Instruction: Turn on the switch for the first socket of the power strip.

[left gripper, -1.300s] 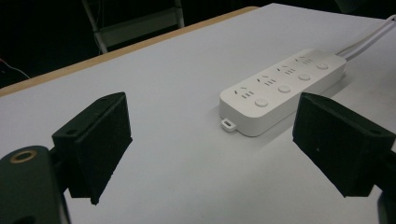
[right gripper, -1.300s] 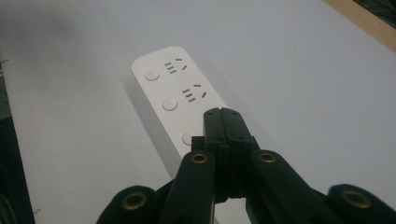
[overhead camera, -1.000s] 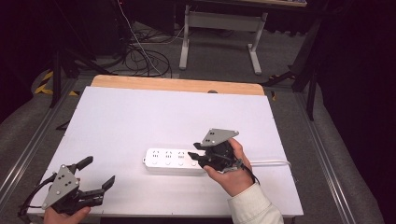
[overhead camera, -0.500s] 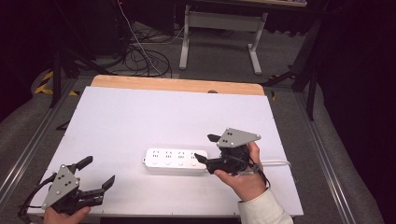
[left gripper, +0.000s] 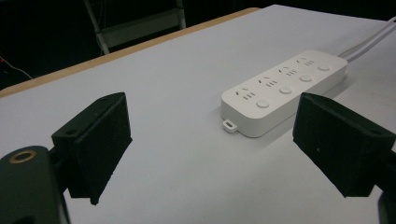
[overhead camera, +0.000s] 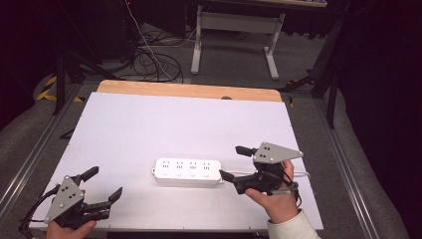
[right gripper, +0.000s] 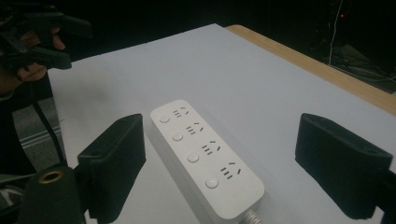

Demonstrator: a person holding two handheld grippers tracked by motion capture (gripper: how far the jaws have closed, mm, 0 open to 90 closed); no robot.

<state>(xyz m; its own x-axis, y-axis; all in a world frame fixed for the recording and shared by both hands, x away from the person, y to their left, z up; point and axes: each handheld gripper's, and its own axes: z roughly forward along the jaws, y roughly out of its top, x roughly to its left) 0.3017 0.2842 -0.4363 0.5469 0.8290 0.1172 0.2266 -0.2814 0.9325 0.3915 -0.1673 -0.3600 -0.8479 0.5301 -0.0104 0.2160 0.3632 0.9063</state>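
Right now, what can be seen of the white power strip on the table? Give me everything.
The power strip is a long white block with rounded corners, of smooth plastic by the look, lying flat on the white table. Its top carries four socket groups in a row, each with a round button beside it. One end has a small tab, the other a white cable running off toward the right gripper, whose open jaws do not touch it.

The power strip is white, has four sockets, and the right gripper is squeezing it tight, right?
Not quite. The power strip is white with four sockets, but the right gripper is not squeezing it: its jaws have just been opening and stand wide apart, off the strip, as the right gripper view shows.
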